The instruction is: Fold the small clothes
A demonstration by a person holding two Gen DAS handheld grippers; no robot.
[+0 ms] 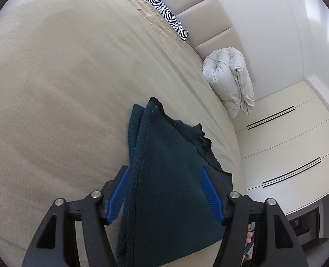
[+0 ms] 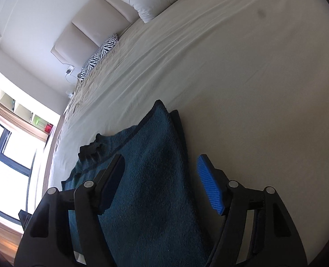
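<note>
One dark teal knitted sweater (image 1: 171, 166) lies folded on the beige bed sheet (image 1: 64, 89), filling the lower middle of both wrist views, with one folded corner pointing toward the upper part of each frame and its ribbed collar bunched at the edge nearest the bed's side. No brand, label or writing can be read anywhere on it or in the room. The left gripper (image 1: 164, 191) sits low in its frame with its two blue ribbed pads spread wide, the sweater lying between them; the pads stand clear of the knit on either side, so the grip is released. The right gripper (image 2: 162, 182) is likewise spread apart, one pad over the sweater at lower left of centre and the other over bare sheet at lower right, grasping nothing. Along the padded headboard (image 1: 209, 22) there is one zebra-striped pillow (image 1: 166, 15), seen at the top of the left view and at middle left of the right view. One rolled pale grey duvet (image 1: 229, 77) leans against the headboard, right of centre in the left view and at the top of the right. White cupboard doors (image 1: 286, 138) with two pairs of dark slot handles fill the right of the left view. One large window (image 2: 11, 151) glows at the lower left of the right view.
</note>
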